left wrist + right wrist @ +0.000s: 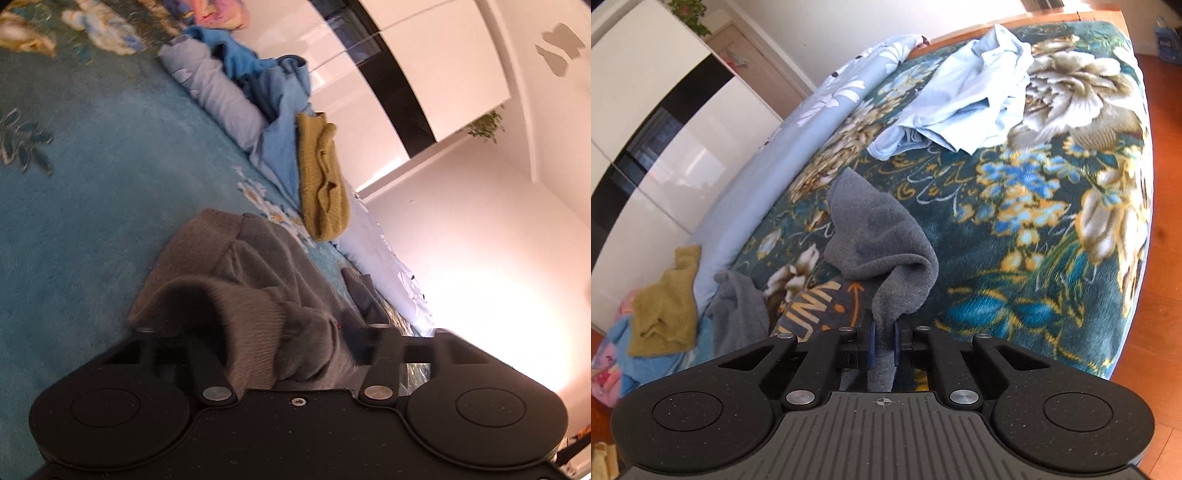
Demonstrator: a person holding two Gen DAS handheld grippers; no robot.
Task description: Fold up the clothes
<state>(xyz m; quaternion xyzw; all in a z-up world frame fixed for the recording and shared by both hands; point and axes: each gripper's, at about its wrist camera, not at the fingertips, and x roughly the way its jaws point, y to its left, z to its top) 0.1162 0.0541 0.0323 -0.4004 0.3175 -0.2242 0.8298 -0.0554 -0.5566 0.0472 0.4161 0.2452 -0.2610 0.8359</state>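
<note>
A grey knitted sweater [236, 266] lies bunched on the teal floral blanket [74, 229], and its ribbed cuff drapes across my left gripper [288, 332]. The left jaws stand wide apart, and cloth hides the fingertips. In the right wrist view my right gripper [882, 345] is shut on a corner of the grey sweater [882, 251], which rises in a limp fold in front of it. Beneath that fold, orange lettering [827, 310] shows on dark fabric.
An olive knit garment [321, 177] [665, 314] lies by the bed's edge next to a pile of blue clothes [258, 74]. A crumpled light blue shirt [967, 96] sits at the far end of the bed. A glossy white wardrobe [646, 110] lines the side. Wooden floor [1163, 258] borders the bed.
</note>
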